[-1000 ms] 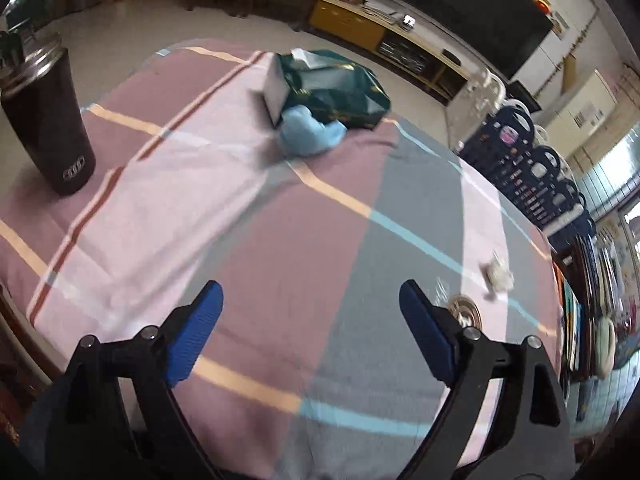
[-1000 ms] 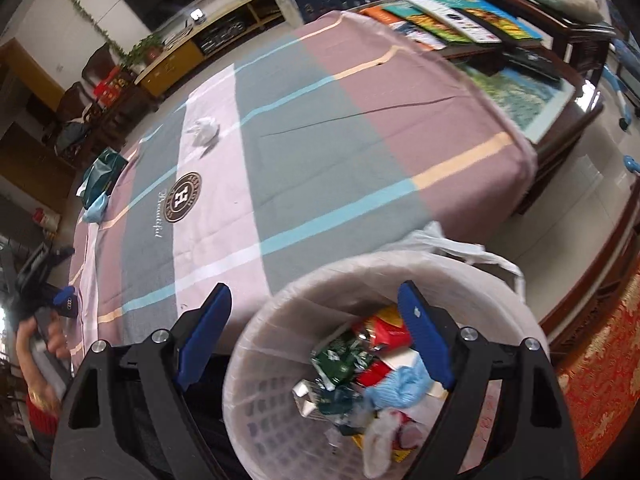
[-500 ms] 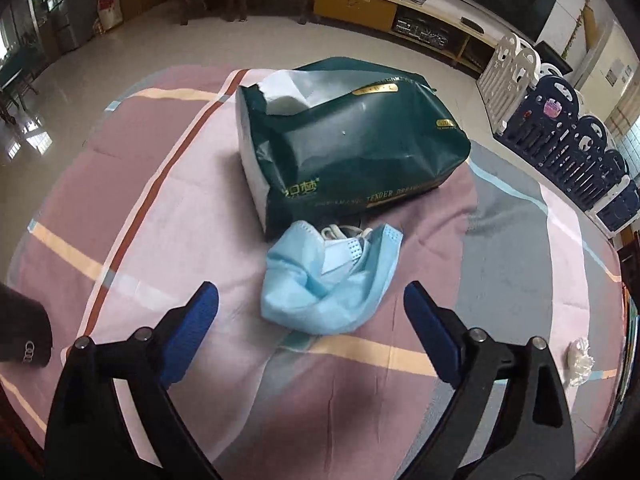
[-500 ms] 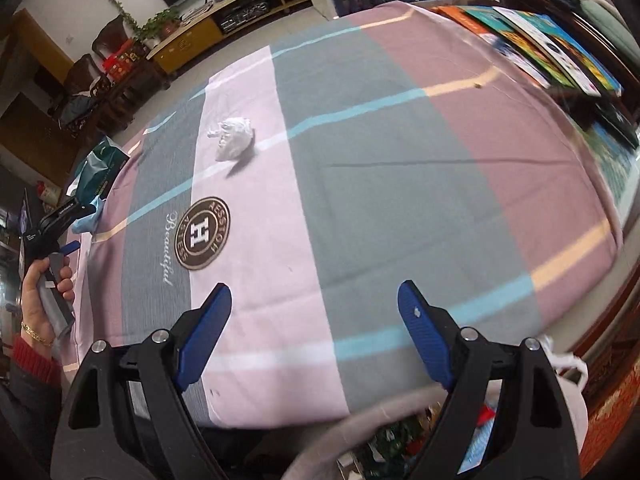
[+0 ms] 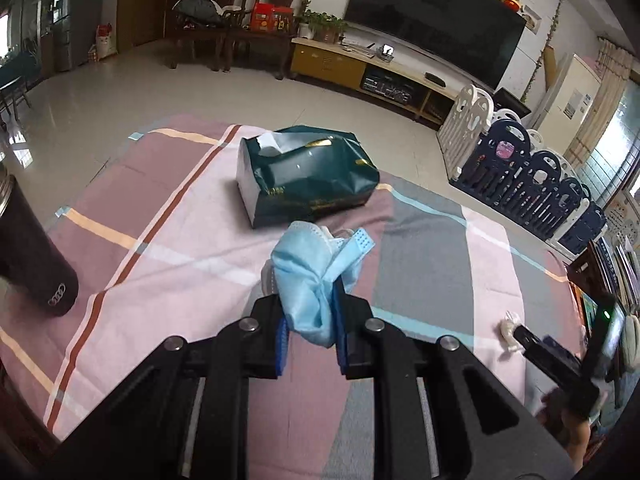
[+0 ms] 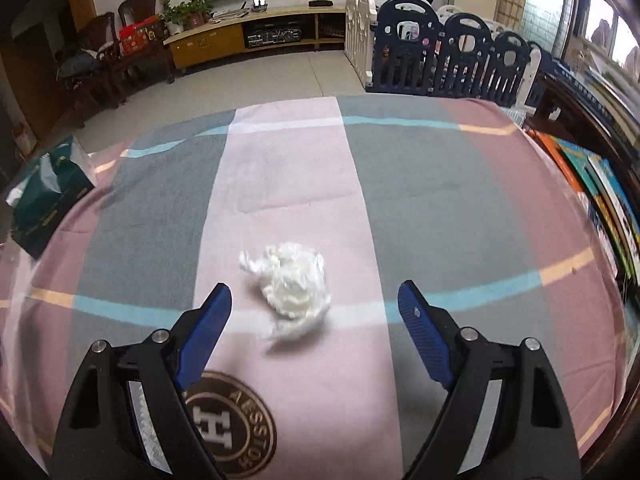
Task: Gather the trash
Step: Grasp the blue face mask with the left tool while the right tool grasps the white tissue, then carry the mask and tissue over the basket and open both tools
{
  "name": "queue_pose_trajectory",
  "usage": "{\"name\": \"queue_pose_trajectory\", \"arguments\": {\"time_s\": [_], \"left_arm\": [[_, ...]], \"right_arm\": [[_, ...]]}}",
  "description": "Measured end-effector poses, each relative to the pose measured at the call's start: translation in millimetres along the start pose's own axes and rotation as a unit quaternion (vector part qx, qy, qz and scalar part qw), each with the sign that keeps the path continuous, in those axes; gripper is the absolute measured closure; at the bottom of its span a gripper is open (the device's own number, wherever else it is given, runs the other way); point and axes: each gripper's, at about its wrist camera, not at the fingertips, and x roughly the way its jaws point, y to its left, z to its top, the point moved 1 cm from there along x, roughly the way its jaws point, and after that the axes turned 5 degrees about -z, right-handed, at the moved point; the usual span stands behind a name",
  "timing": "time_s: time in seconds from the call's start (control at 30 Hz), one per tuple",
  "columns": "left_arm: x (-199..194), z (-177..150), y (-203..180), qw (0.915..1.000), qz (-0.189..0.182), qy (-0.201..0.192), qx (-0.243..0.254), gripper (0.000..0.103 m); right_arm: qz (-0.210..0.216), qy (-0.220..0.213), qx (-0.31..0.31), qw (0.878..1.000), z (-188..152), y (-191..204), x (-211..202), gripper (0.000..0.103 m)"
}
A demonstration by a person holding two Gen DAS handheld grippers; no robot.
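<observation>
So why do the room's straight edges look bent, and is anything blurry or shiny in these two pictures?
Left wrist view: the fisheye lens bows the TV cabinet and darkens the corners; window glare on the floor; the face mask is sharp. Right wrist view: same bending, tablecloth curved like a dome; crumpled tissue slightly smeared at its lower edge.

left gripper point(image 5: 309, 338): points steeply down, jaws closing, blue pads pressed on a crumpled blue face mask point(image 5: 316, 276) that bulges out ahead of the tips
right gripper point(image 6: 314, 308): tilted down, jaws spread wide, nothing gripped; a white tissue wad point(image 6: 292, 280) lies between and just ahead of the tips
right hand point(image 5: 568, 424): seen from the left camera, wrapped round the right gripper's handle
</observation>
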Motion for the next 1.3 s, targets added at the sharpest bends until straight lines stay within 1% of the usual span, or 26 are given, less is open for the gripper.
{"name": "queue_pose_trajectory", "arguments": {"time_s": [0.07,0.1,0.13,0.17,0.2,0.23,0.27,0.33,0.43,0.5,0.6,0.73,0.83,0.97,1.03,1.1,1.2,1.3], "left_arm": [[-8,-14,-5,1.0000,-0.004,0.006,0.004,0.084],[-11,-21,-7,0.9999,-0.008,0.012,0.005,0.084],[-13,-27,-7,0.9998,-0.012,0.017,0.006,0.084],[-14,-32,-8,0.9996,-0.016,0.022,0.006,0.084],[-17,-36,-9,0.9995,-0.017,0.024,0.007,0.084],[-20,-40,-9,0.9996,-0.016,0.024,0.007,0.084],[-23,-44,-10,0.9996,-0.012,0.023,0.009,0.084],[-31,-48,-13,0.9996,-0.003,0.022,0.017,0.084],[-50,-55,-21,0.9992,0.010,0.013,0.036,0.084],[-66,-62,-31,0.9988,0.011,0.008,0.047,0.084],[-92,-74,-51,0.9978,-0.001,0.004,0.065,0.084],[-123,-98,-81,0.9950,-0.038,0.011,0.091,0.084],[-150,-126,-113,0.9882,-0.082,0.023,0.128,0.084],[-182,-170,-155,0.9730,-0.135,0.046,0.181,0.084],[-194,-189,-174,0.9651,-0.154,0.056,0.204,0.084],[-208,-211,-192,0.9552,-0.177,0.070,0.226,0.084],[-216,-244,-215,0.9417,-0.196,0.101,0.254,0.084],[-212,-277,-233,0.9238,-0.223,0.145,0.276,0.084]], "right_arm": [[-0.010,0.008,-0.015,1.000,5,8,14,0.021],[-0.010,0.013,-0.022,1.000,6,11,18,0.026],[-0.010,0.019,-0.026,0.999,6,13,22,0.035],[-0.014,0.024,-0.029,0.999,4,14,25,0.041],[-0.015,0.030,-0.033,0.999,2,14,27,0.060],[-0.007,0.029,-0.035,0.999,0,15,27,0.071],[-0.011,0.026,-0.042,0.999,-2,15,23,0.075],[-0.012,0.019,-0.046,0.999,-7,13,10,0.077],[0.016,-0.003,-0.035,0.999,-22,2,-34,0.078],[0.031,-0.018,-0.040,0.999,-38,-9,-70,0.078],[0.058,-0.027,-0.030,0.997,-68,-31,-123,0.078],[0.071,-0.047,-0.006,0.996,-111,-73,-196,0.077],[0.068,-0.060,0.015,0.996,-145,-110,-247,0.077],[0.020,-0.078,0.053,0.995,-182,-171,-301,0.077],[0.014,-0.074,0.077,0.994,-196,-197,-317,0.077],[0.003,-0.060,0.093,0.994,-212,-218,-333,0.077],[-0.008,-0.039,0.088,0.995,-237,-230,-344,0.077],[-0.011,-0.033,0.095,0.995,-259,-240,-347,0.077]]}}
